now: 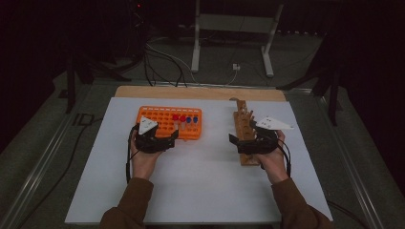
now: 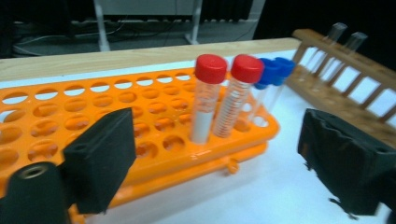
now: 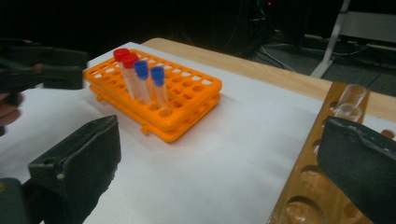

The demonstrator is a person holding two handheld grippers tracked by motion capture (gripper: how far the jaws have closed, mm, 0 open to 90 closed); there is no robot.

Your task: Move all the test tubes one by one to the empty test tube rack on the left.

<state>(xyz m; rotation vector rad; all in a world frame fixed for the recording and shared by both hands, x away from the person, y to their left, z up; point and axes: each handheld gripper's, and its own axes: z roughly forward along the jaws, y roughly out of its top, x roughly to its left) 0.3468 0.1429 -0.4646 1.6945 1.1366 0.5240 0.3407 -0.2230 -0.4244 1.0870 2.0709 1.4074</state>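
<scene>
Left gripper view puts my left tool [image 2: 219,158] wide open and holding nothing, just short of the orange rack [image 2: 116,121], which stands on a white sheet [image 1: 200,176] over the wooden desk [image 1: 200,92] in a dark room. I count four capped tubes in it, two red [image 2: 210,68] and two blue [image 2: 276,67]. My right tool [image 3: 219,163] gapes empty too, at one wooden rack [image 3: 313,186] carrying two clear tubes [image 3: 351,95].

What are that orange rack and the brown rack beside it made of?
The orange rack looks like moulded plastic: even bright colour, smooth slightly glossy surface, identical round holes. The brown rack seems to be wood, matt, with visible grain and drilled holes.
</scene>
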